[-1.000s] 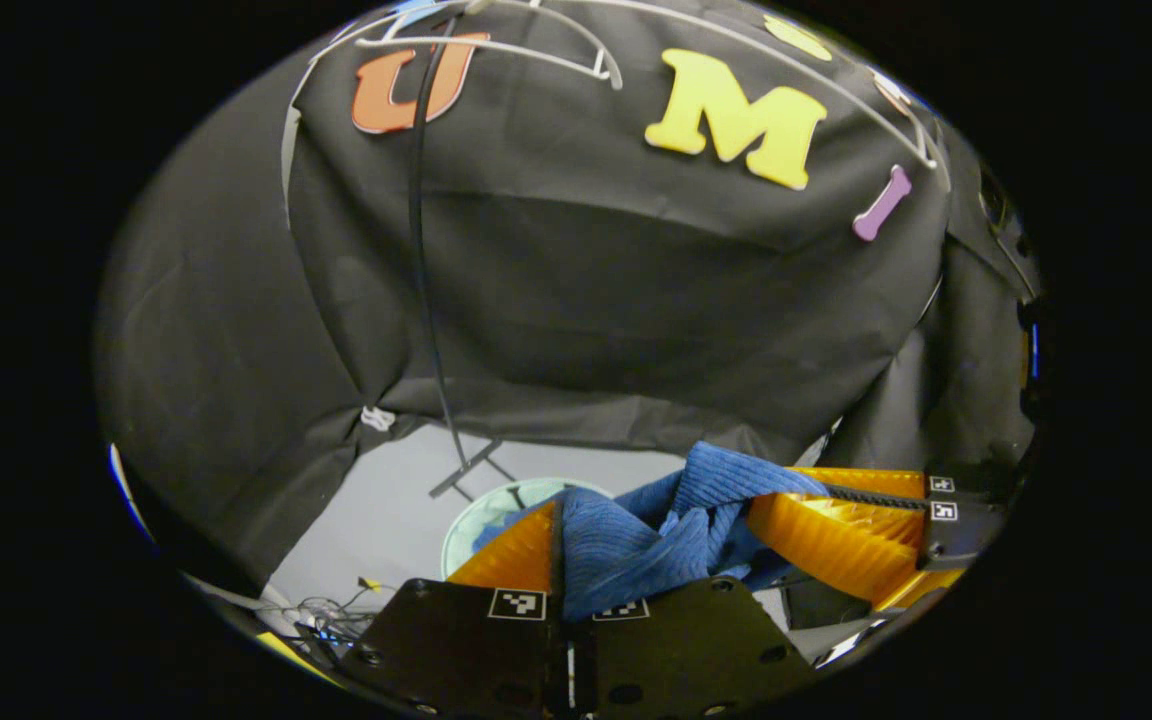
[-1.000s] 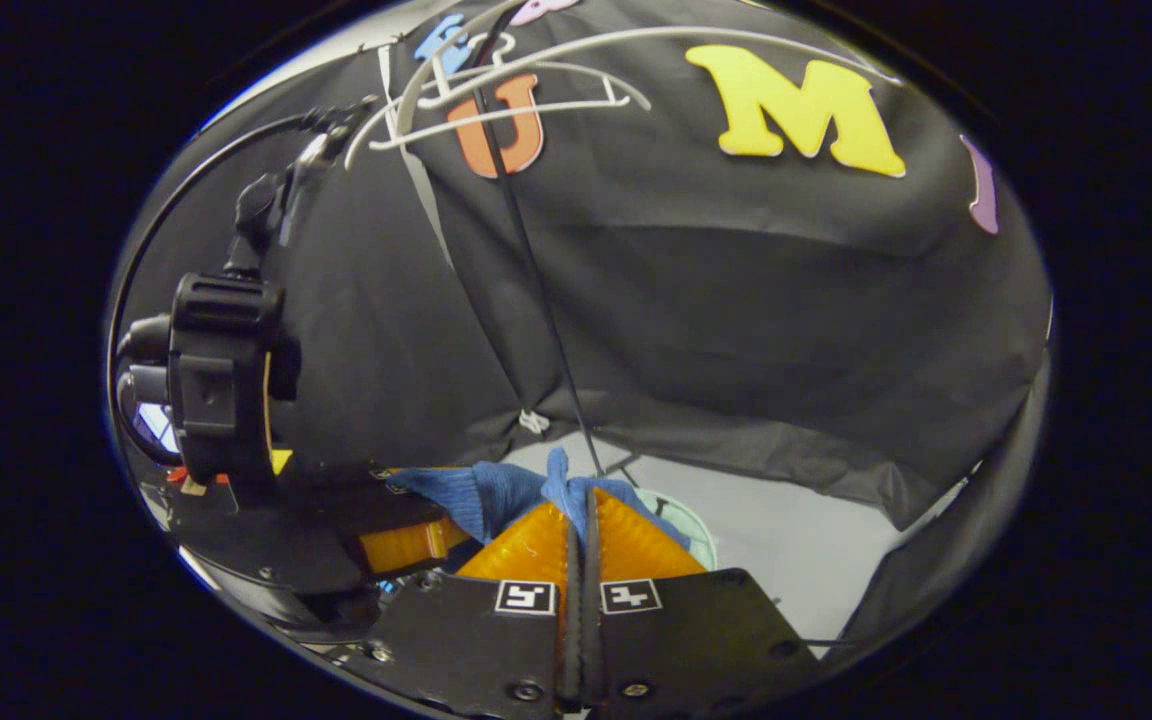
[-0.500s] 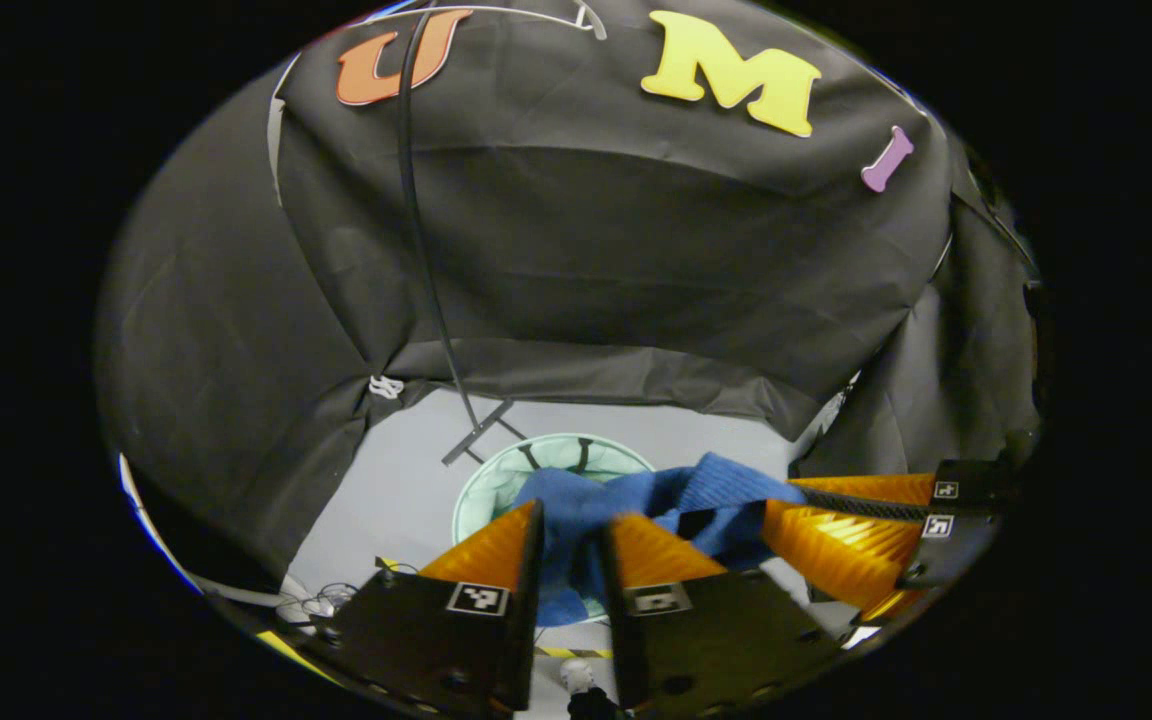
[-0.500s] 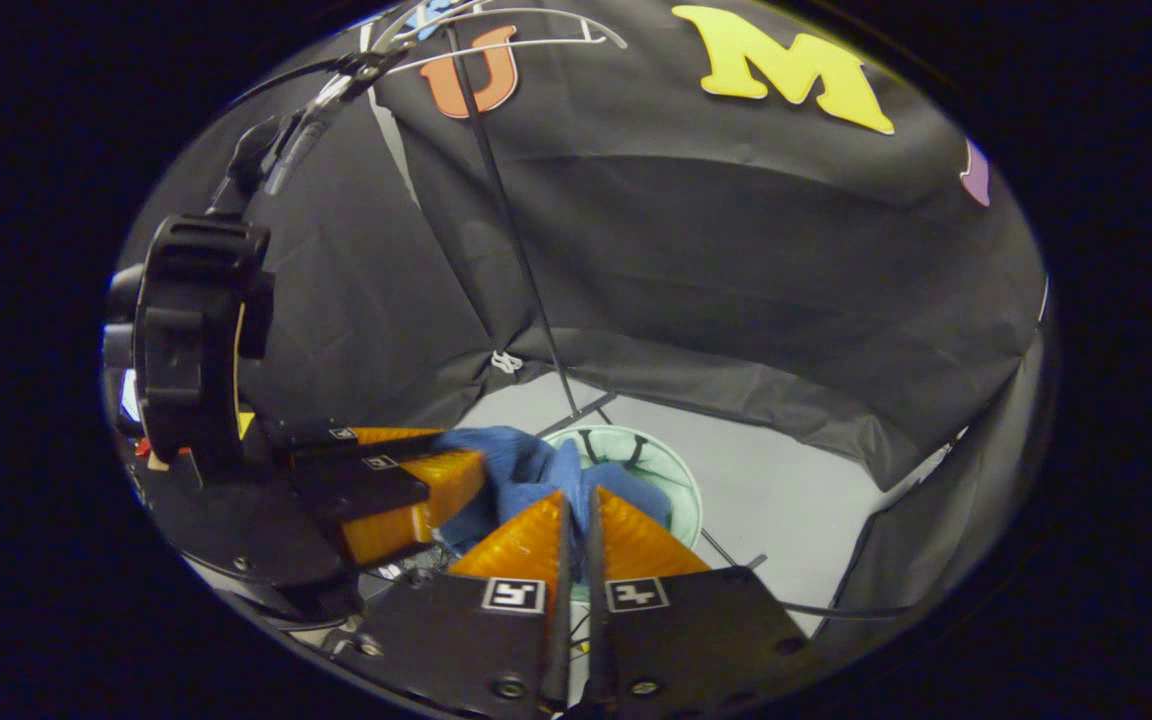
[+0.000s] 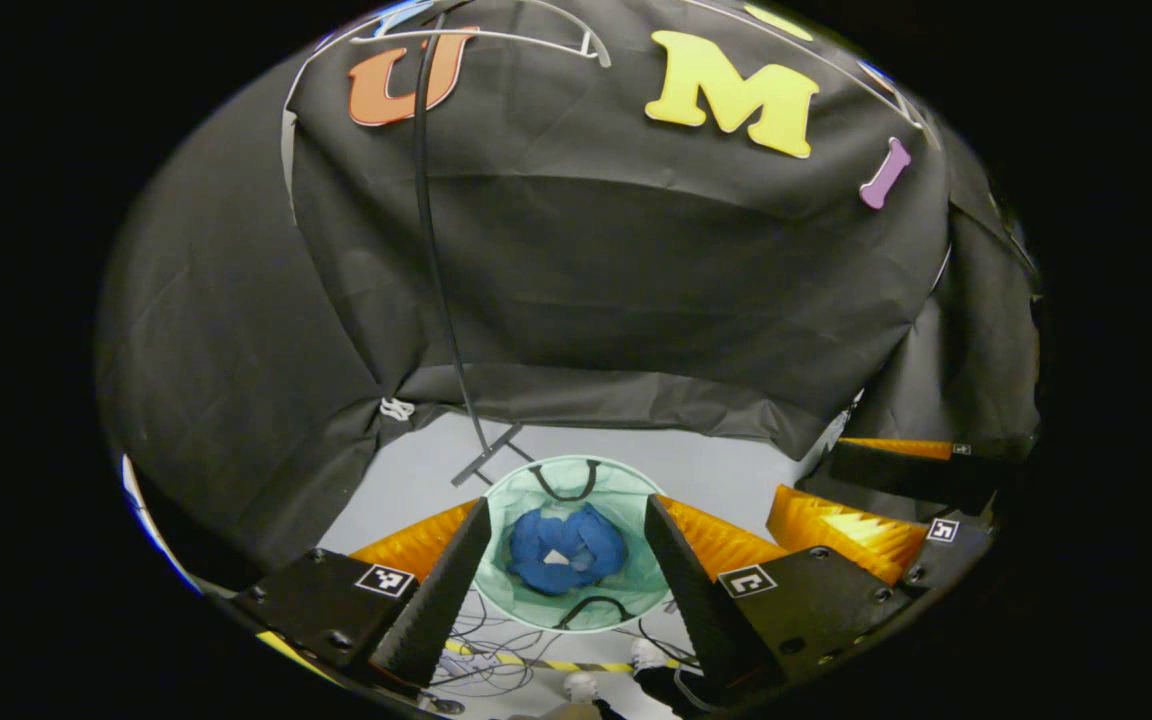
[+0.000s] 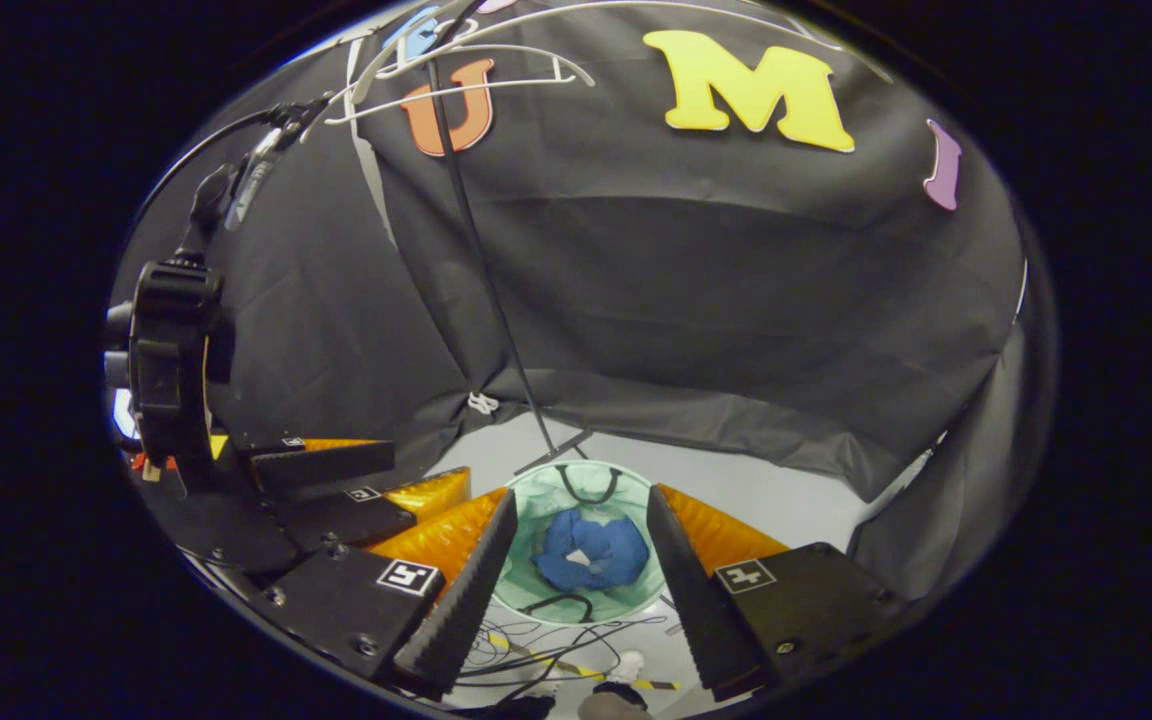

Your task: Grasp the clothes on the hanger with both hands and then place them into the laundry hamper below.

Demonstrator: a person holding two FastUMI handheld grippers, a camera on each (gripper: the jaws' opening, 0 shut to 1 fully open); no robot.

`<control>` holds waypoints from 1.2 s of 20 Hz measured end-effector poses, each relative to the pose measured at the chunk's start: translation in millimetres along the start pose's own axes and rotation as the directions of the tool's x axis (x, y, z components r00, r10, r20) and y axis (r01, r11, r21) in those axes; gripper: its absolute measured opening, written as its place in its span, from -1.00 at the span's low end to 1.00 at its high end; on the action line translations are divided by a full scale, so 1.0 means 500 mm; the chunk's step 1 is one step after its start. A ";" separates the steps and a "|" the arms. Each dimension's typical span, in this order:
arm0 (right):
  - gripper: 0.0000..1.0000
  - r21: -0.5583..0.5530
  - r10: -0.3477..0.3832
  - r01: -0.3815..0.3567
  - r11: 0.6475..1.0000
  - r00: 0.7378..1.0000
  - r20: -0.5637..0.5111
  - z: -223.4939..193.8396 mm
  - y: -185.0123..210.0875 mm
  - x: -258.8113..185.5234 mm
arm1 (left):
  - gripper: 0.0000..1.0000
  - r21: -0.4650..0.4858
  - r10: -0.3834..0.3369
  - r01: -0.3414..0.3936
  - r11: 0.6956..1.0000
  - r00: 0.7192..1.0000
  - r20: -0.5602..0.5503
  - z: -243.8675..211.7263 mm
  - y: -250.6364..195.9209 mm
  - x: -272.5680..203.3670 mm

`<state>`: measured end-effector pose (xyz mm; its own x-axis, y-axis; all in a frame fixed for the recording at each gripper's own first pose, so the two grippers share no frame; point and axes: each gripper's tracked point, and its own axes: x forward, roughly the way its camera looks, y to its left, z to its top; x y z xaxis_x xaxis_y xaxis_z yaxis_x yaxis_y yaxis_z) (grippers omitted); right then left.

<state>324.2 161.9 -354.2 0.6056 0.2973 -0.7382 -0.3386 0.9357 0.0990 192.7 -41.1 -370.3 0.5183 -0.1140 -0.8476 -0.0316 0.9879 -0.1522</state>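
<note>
Both views, one after another. Left gripper view: blue clothes [image 5: 566, 550] crumpled in heap at bottom of pale green laundry hamper [image 5: 636, 585], down on grey floor [image 5: 416, 480]. My left gripper [image 5: 566, 575] hangs above hamper, fingers spread wide, holding nothing. Right gripper view: same blue heap inside hamper [image 6: 521, 585]. My right gripper [image 6: 581, 570] points down at it, fingers wide apart, empty; left gripper just beside.

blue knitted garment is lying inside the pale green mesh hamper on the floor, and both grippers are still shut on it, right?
Not quite. The blue knitted garment does lie inside the pale green mesh hamper, but both grippers are open and apart from it. The left gripper view shows the left gripper with its jaws spread above the hamper; the right gripper view shows the same for the right gripper.
</note>
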 end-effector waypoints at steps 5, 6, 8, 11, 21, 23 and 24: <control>0.73 0.000 -0.024 0.024 1.000 0.999 0.036 0.007 -0.002 -0.025 | 0.89 0.016 0.011 -0.012 1.000 0.999 0.032 -0.002 0.014 -0.035; 0.73 0.005 -0.027 0.027 1.000 0.999 0.045 0.011 -0.001 -0.031 | 0.89 0.019 0.018 -0.019 1.000 0.999 0.043 0.002 0.018 -0.045; 0.73 0.024 -0.040 0.039 0.999 0.997 0.060 0.017 -0.002 -0.047 | 0.89 0.022 0.027 -0.029 0.999 0.997 0.074 0.009 0.023 -0.071; 0.73 0.043 -0.042 0.039 0.998 0.995 0.090 0.016 0.009 -0.087 | 0.89 0.024 0.049 -0.053 0.998 0.989 0.142 0.029 0.034 -0.124; 0.75 0.041 -0.139 0.133 0.990 0.898 0.417 0.104 0.049 -0.443 | 0.88 0.090 0.001 -0.051 0.995 0.878 0.478 0.143 0.033 -0.470; 0.75 0.054 -0.163 0.157 0.986 0.855 0.492 0.118 0.059 -0.547 | 0.73 0.120 -0.040 -0.029 0.992 0.842 0.538 0.159 0.012 -0.545; 0.87 0.061 -0.170 0.163 0.985 0.835 0.523 0.113 0.062 -0.597 | 0.75 0.140 -0.058 -0.027 0.990 0.817 0.573 0.165 0.008 -0.582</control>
<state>173.8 113.1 -93.0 0.9400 0.1882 -0.2845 -0.1909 0.9814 0.0184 112.3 4.7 -82.3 0.9154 -0.0903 -0.3922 0.0740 0.9957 -0.0564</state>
